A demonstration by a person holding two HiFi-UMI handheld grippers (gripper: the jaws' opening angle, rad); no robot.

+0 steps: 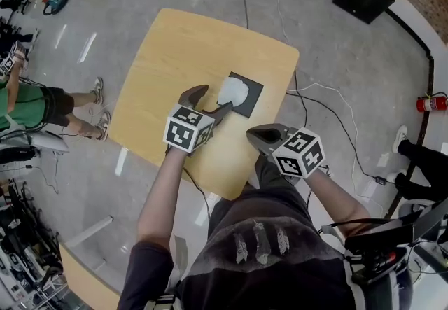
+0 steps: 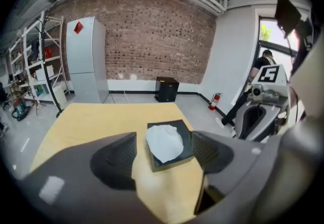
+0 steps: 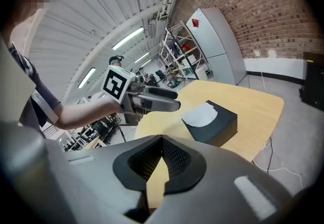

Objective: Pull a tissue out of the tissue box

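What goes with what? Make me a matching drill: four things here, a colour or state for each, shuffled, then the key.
Things:
1. tissue
2. box
3. left gripper
4. right gripper

Colours and states:
A. jaws shut, nothing between them
B. black
C. white
D. jaws open

Pairs: 1-C, 2-B, 3-D, 4-A

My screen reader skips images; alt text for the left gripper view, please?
The open left claw frames a black tissue box with a white tissue poking up, on a yellow table. The right claw shows at right.
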